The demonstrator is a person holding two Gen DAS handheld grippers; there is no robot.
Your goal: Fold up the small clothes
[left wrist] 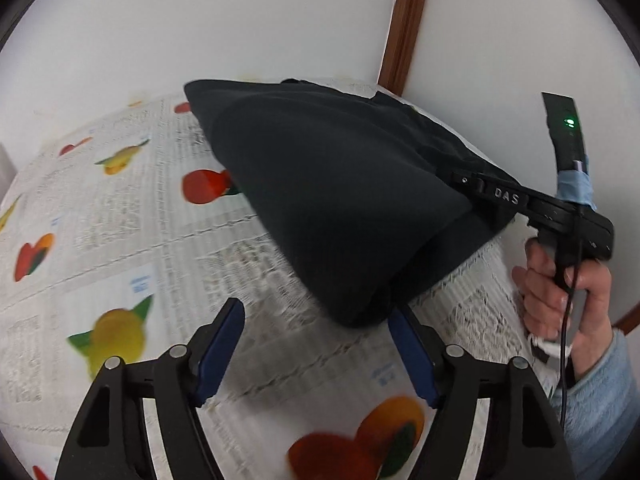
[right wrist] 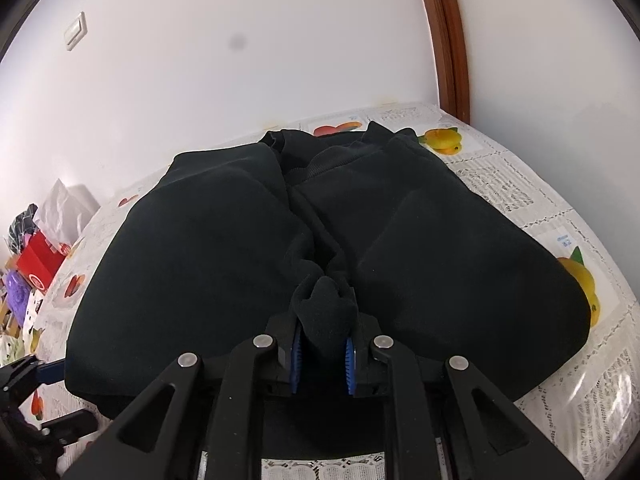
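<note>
A black garment (left wrist: pixel 340 200) lies partly folded on the fruit-print tablecloth (left wrist: pixel 120 220). In the left wrist view my left gripper (left wrist: pixel 318 344) hovers open over the cloth. The garment's near corner hangs just by its right finger (left wrist: pixel 412 360), and nothing is pressed between the pads. On the right, a hand (left wrist: pixel 560 292) holds my right gripper (left wrist: pixel 500 196), which reaches into the garment's edge. In the right wrist view the right gripper (right wrist: pixel 323 328) is shut on a bunched fold of the black garment (right wrist: pixel 200 240) at its near middle.
A white wall and a brown wooden frame (right wrist: pixel 448 40) stand behind the table. Clutter with a red box (right wrist: pixel 38 268) and a white bag (right wrist: pixel 64 208) sits at the table's far left. Part of the left gripper (right wrist: pixel 28 376) shows at the lower left.
</note>
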